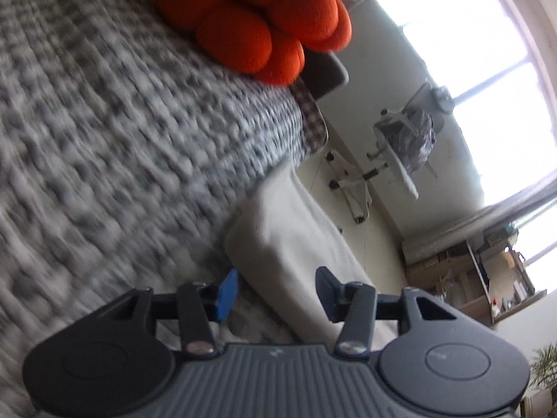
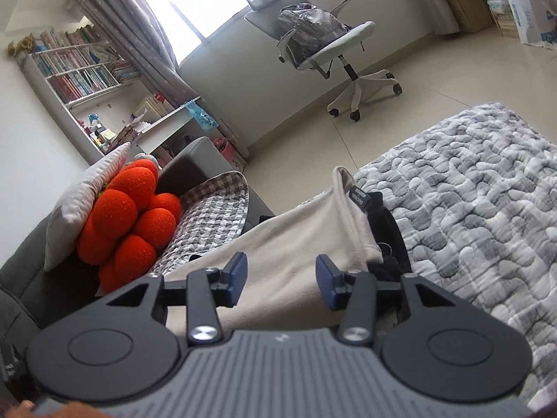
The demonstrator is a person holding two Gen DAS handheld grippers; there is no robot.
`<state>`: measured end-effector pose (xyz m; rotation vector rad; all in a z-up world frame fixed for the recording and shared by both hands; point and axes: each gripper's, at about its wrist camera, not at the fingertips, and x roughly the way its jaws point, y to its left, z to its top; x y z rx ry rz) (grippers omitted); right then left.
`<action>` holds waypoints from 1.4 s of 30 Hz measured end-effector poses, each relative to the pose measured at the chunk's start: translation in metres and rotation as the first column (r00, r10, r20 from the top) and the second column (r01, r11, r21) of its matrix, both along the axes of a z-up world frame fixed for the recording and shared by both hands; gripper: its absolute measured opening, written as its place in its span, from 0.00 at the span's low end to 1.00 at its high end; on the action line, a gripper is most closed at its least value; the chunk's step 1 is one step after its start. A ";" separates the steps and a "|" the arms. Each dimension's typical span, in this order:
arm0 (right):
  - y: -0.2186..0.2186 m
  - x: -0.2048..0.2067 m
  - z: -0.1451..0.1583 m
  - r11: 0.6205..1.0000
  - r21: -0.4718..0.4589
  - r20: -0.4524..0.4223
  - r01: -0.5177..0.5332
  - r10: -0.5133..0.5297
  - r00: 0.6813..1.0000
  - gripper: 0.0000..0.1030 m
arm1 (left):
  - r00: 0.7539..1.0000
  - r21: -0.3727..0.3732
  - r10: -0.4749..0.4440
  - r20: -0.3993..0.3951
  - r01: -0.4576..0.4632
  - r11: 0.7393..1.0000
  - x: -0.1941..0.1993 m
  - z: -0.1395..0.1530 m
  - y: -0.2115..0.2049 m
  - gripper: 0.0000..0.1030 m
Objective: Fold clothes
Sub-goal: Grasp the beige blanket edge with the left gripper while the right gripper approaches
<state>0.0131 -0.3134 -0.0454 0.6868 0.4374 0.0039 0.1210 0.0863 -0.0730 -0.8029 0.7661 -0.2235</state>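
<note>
On the bed point(image 2: 480, 209), atop its grey-and-white quilt, lies a cream garment point(image 2: 289, 244), spread fairly flat with one long edge doubled over near the bed's side; same cream garment point(image 1: 289, 240) in the left view shows a rounded, folded-looking corner. Black garment point(image 2: 386, 230) sits under or just beside it, touching, label visible at the collar end.

Left claw point(image 1: 276, 294): jaws apart, nothing between them, hovering close over the cream cloth. View blurred and tilted. Right claw point(image 2: 282, 280): jaws apart, released, low over the same cloth, near its middle.

Step in hand, as a judgement: both claws free above a partly doubled garment. That fits either lining up for another fold or having just let go after one. Cannot tell which.

Any further fold would call for pinching a single layer of cream edge without catching the black piece beneath.

Containers: white bookshelf point(image 2: 80, 69) against the far wall, packed with books. Office chair point(image 2: 327, 45) carries a grey bundle on its seat. Orange cushion point(image 2: 128, 223) leans on a white pillow point(image 2: 83, 188) at the bed's head.
</note>
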 end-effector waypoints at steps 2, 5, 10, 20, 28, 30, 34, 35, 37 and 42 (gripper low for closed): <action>0.000 0.000 0.000 1.000 0.002 0.001 -0.001 0.001 1.000 0.47 | 1.000 0.003 0.001 0.000 -0.001 1.000 0.002 -0.005 -0.014 0.52; 0.000 -0.002 0.001 1.000 -0.006 0.004 -0.004 0.004 1.000 0.47 | 0.999 0.012 0.046 0.007 -0.046 0.999 0.007 -0.010 -0.025 0.52; -0.002 -0.001 0.000 1.000 -0.007 0.008 -0.008 0.008 1.000 0.47 | 0.989 0.034 0.146 0.037 -0.147 0.989 0.009 -0.012 -0.035 0.52; 0.014 0.003 0.002 0.997 -0.039 0.010 -0.068 0.069 0.998 0.47 | 0.956 0.068 0.278 0.095 -0.285 0.956 0.004 -0.015 -0.044 0.22; 0.044 0.018 0.012 0.969 -0.070 0.026 -0.236 0.238 0.971 0.36 | 0.943 0.101 0.241 0.228 -0.269 0.958 -0.011 0.002 -0.052 0.18; 0.053 0.027 0.012 0.959 -0.083 -0.005 -0.270 0.271 0.963 0.27 | 0.939 0.112 0.228 0.257 -0.263 0.958 -0.014 0.006 -0.055 0.18; 0.066 0.046 0.004 0.943 -0.084 -0.065 -0.322 0.317 0.946 0.21 | 0.932 0.109 0.209 0.295 -0.251 0.962 -0.018 0.014 -0.060 0.18; 0.069 0.051 0.001 0.940 -0.083 -0.081 -0.330 0.324 0.943 0.20 | 0.931 0.105 0.206 0.302 -0.248 0.963 -0.019 0.016 -0.060 0.18; 0.073 0.059 -0.005 0.935 -0.084 -0.112 -0.344 0.334 0.936 0.18 | 0.928 0.100 0.197 0.316 -0.240 0.966 -0.021 0.019 -0.062 0.17; 0.082 0.071 -0.015 0.927 -0.082 -0.176 -0.366 0.349 0.921 0.14 | 0.920 0.103 0.162 0.358 -0.211 0.972 -0.024 0.027 -0.069 0.17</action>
